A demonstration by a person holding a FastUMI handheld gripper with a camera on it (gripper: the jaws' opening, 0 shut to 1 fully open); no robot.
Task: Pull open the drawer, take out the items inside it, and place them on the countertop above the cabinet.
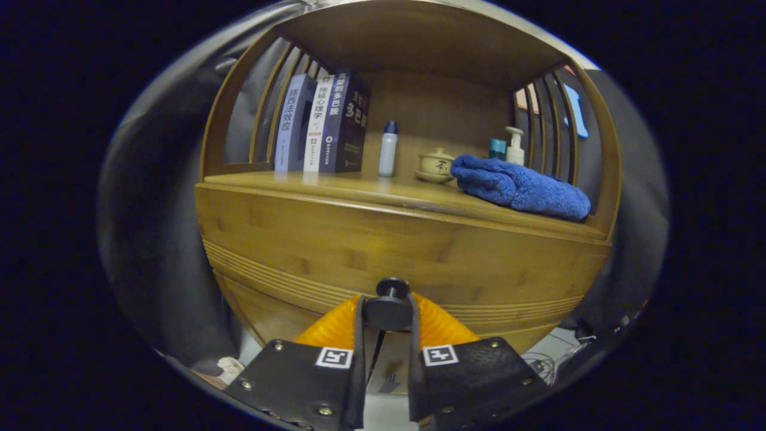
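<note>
Bamboo-coloured wood makes up the cabinet (407,239), which is seen in the gripper view from low and close in front. The gripper (388,311) is closed around the black knob (391,305) of the drawer (335,281), with one orange-backed finger (335,326) pressed against each side of the knob. The drawer front is seen flush with the cabinet face, so the drawer is shut and whatever lies inside it is hidden. Above it, the countertop (335,182) is bounded by slatted side walls and a wooden back. At its left end a row of books (320,123) is stood upright against the slats. Just right of the books, near the back, a small white bottle (388,149) with a blue cap is stood. Towards the middle, a lidded ceramic cup (435,164) on a saucer is set. A folded blue towel (520,188) is laid along the front right edge, touching or nearly touching the cup. Behind the towel, in the back right corner, a pump bottle (514,146) and a teal container (497,148) are placed side by side.
</note>
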